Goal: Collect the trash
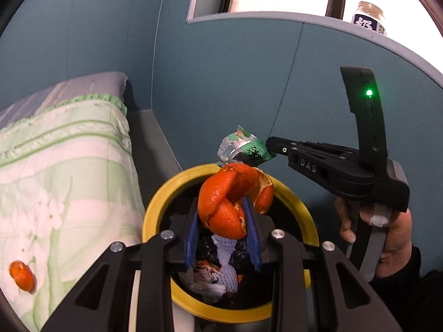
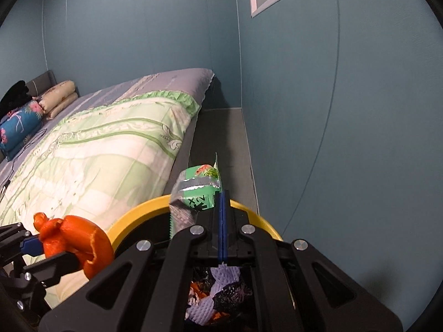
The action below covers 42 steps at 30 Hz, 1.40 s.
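A curled orange peel (image 1: 232, 202) hangs above the yellow-rimmed trash bin (image 1: 157, 207), with my left gripper (image 1: 224, 215) shut on it between blue pads. In the right wrist view the same orange peel (image 2: 74, 240) shows at the lower left, held by my left gripper (image 2: 41, 251). My right gripper (image 2: 223, 196) is shut on a green and silver snack wrapper (image 2: 199, 191) over the far rim of the bin (image 2: 133, 215). From the left wrist view, my right gripper (image 1: 272, 145) pinches that wrapper (image 1: 243, 149). Purple foam netting (image 1: 228, 260) and other scraps lie inside the bin.
A bed with a green flowered quilt (image 1: 63, 171) stands left of the bin, with another piece of orange peel (image 1: 22, 275) on it. Teal walls (image 2: 332, 138) close in behind and to the right. A bottle (image 1: 369, 18) stands on the window ledge. A hand (image 1: 387, 238) holds the right gripper's handle.
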Each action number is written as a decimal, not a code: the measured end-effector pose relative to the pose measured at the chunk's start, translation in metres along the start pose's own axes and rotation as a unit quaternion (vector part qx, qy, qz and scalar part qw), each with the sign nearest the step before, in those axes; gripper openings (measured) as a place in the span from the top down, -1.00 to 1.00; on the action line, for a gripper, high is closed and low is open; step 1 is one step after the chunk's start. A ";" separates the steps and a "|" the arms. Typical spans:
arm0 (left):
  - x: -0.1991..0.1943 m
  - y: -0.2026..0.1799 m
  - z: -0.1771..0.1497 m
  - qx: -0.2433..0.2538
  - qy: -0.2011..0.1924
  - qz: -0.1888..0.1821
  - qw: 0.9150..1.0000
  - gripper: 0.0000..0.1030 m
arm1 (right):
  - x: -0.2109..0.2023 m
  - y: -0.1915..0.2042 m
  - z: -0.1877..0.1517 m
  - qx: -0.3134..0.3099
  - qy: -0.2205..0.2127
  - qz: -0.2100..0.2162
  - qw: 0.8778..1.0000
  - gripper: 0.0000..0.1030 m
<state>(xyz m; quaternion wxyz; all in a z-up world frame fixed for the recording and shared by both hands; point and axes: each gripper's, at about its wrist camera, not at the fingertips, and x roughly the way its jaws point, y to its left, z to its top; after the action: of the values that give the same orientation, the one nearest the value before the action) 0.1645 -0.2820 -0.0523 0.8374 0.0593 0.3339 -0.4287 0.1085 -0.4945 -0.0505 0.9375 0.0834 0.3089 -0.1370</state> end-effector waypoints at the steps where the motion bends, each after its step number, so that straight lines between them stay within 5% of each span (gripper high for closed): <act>1: 0.002 0.003 -0.001 -0.003 0.004 -0.003 1.000 0.44 | 0.002 -0.001 0.000 0.003 0.002 0.004 1.000 1.00; 11: 0.011 0.017 -0.002 -0.034 0.016 -0.002 0.999 0.21 | 0.002 -0.010 -0.001 0.019 0.010 0.012 1.000 0.99; 20: -0.014 0.032 0.000 -0.049 -0.004 0.016 0.999 0.20 | -0.008 -0.009 0.004 0.022 -0.002 0.018 1.000 0.99; 29: -0.084 0.075 -0.007 -0.080 -0.057 0.092 0.991 0.20 | -0.042 0.051 0.029 -0.021 -0.055 0.092 0.994 0.99; 35: -0.156 0.111 -0.023 -0.109 -0.114 0.185 0.970 -0.13 | -0.055 0.132 0.041 -0.076 -0.073 0.166 0.981 0.99; 41: -0.228 0.134 -0.035 -0.139 -0.187 0.278 0.932 -0.57 | -0.067 0.210 0.051 -0.109 -0.091 0.214 0.967 0.96; 42: -0.240 0.135 -0.038 -0.142 -0.198 0.296 0.924 -0.61 | -0.070 0.219 0.052 -0.110 -0.095 0.222 0.964 0.78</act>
<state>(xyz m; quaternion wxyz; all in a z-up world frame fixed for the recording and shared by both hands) 0.1491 -0.0208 0.0398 0.9747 -0.0502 0.1861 -0.1129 0.1507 -0.2850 0.0489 0.9727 0.0328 0.2058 0.1018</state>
